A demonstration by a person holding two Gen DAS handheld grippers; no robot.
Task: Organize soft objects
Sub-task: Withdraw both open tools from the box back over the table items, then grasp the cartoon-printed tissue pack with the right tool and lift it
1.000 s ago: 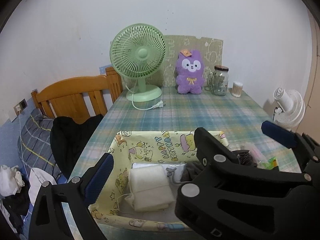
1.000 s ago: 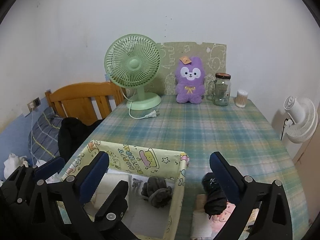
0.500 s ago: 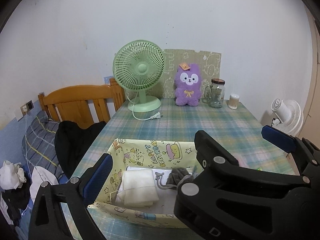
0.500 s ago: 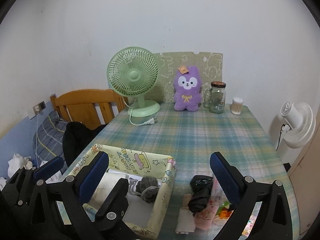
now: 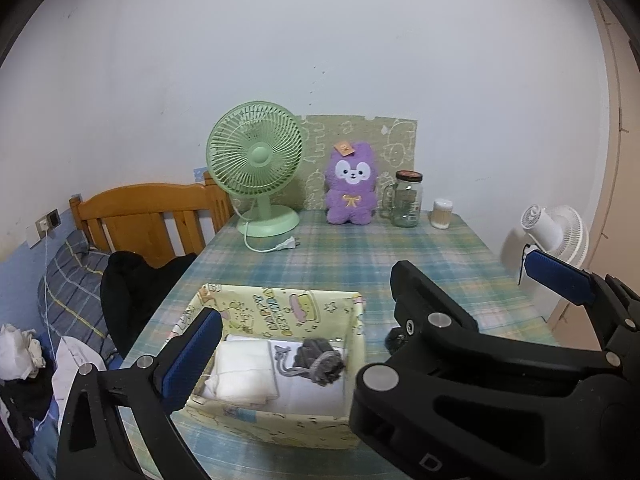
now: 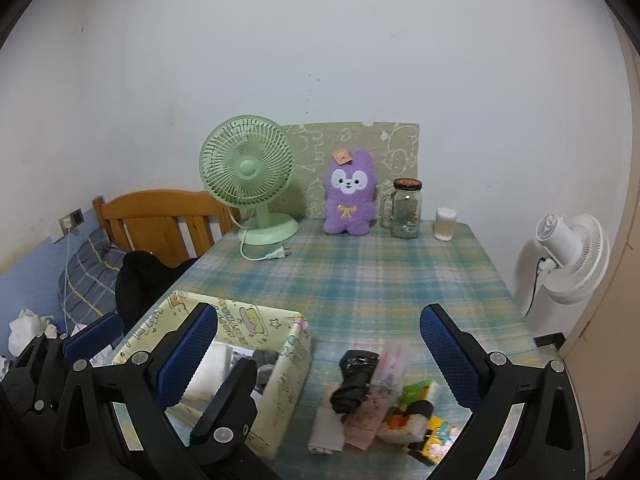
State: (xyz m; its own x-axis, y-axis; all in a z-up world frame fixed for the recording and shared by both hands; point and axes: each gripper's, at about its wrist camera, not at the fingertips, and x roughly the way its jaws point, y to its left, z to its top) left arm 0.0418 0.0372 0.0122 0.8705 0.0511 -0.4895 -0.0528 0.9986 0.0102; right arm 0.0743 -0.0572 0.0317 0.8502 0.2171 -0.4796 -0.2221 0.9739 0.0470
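Black rolled sock (image 6: 354, 376) lies lengthwise between the right claw's (image 6: 318, 354) spread, empty fingers — left claw (image 5: 368, 300) likewise open, over the box (image 5: 276, 308).

Box (image 5: 280, 308) wall: printed cartoon lettering, too distorted to read; nothing else legible.

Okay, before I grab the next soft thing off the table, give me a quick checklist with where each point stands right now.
1. Right gripper open and empty: ok.
2. Left gripper open and empty: ok.
3. Pile of soft items lies between the right gripper's fingers: ok.
4. Yellow fabric box has free room beside the white folded cloth and grey bundle: ok.
5. Black rolled item lies free on top of the pile: cannot tell.
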